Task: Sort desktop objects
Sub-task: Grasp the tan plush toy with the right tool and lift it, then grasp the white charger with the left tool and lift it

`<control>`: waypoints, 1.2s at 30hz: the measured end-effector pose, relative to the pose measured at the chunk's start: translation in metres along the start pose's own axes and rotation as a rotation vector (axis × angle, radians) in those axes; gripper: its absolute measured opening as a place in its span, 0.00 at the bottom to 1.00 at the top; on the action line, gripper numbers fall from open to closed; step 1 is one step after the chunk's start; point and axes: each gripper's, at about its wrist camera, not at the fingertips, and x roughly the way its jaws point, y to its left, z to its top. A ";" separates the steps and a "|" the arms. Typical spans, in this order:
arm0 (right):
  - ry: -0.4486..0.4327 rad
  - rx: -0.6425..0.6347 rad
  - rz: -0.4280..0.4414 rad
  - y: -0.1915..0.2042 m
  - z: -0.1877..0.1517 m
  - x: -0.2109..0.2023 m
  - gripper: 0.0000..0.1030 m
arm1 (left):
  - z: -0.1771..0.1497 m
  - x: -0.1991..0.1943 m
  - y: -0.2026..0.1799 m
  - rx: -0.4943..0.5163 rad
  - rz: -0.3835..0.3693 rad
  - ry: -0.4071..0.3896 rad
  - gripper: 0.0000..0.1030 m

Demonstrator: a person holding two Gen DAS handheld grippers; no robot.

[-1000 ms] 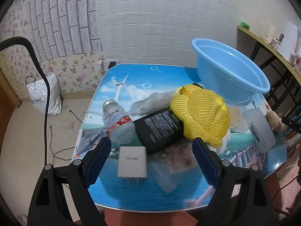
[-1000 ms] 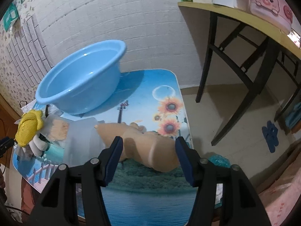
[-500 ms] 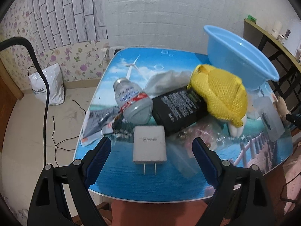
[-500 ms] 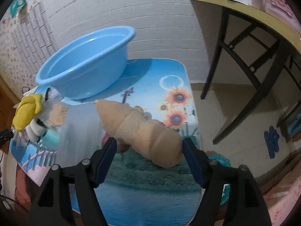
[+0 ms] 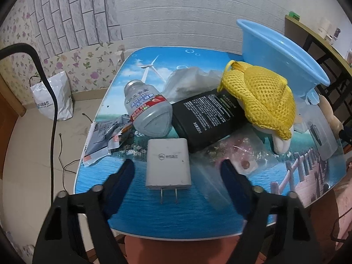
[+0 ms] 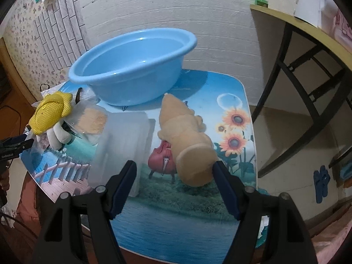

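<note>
1. Left wrist view: the table [image 5: 140,217] has a picture top, with the blue basin [image 5: 275,52] at its far right.
2. Next comes the yellow mesh toy [image 5: 261,96], on a black box [image 5: 211,116].
3. The left gripper [image 5: 177,171] is closing around the white charger [image 5: 168,165], not touching.
4. The right gripper [image 6: 173,172] is open, and the tan plush toy [image 6: 187,140] touches its right finger.

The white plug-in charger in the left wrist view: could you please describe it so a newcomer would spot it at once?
Start at the picture-printed table and find the black rectangular bottle lying in the clutter. Just in front of it, nearer the table's front edge, lies the flat white plastic wall charger. It alone has two metal prongs, pointing at the camera.
</note>
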 end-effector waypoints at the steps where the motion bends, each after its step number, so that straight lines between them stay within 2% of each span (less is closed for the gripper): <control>1: -0.002 0.002 -0.012 -0.001 0.001 0.001 0.70 | 0.000 0.001 -0.001 0.004 -0.003 0.004 0.61; 2: -0.004 0.006 -0.019 -0.002 0.001 0.001 0.70 | 0.000 0.002 -0.002 0.011 -0.003 0.008 0.58; 4: -0.006 0.019 -0.023 -0.005 0.004 0.003 0.70 | -0.001 0.001 -0.003 0.021 0.008 0.006 0.57; 14: 0.012 0.046 -0.019 -0.010 0.017 0.038 0.70 | -0.002 0.007 0.000 -0.008 -0.010 0.004 0.57; 15: 0.005 0.048 -0.022 -0.010 0.017 0.039 0.68 | -0.002 0.007 0.000 -0.007 -0.011 0.002 0.57; 16: -0.005 0.053 -0.019 -0.010 0.017 0.038 0.58 | -0.003 0.006 0.000 -0.006 -0.018 0.002 0.55; 17: -0.011 0.058 -0.024 -0.011 0.017 0.037 0.43 | -0.003 0.006 0.002 -0.006 -0.018 0.002 0.51; 20: 0.000 0.065 -0.002 -0.013 0.016 0.034 0.43 | -0.003 0.006 0.007 -0.010 -0.013 0.003 0.42; 22: 0.003 0.051 0.012 -0.011 0.013 0.031 0.43 | -0.002 0.005 0.011 -0.016 -0.017 0.004 0.39; 30: 0.022 0.019 0.022 0.003 -0.001 0.008 0.43 | -0.006 0.003 0.011 -0.004 -0.008 0.003 0.39; 36: 0.029 0.013 0.003 0.007 -0.005 0.009 0.45 | -0.008 0.004 0.006 0.018 0.022 -0.014 0.39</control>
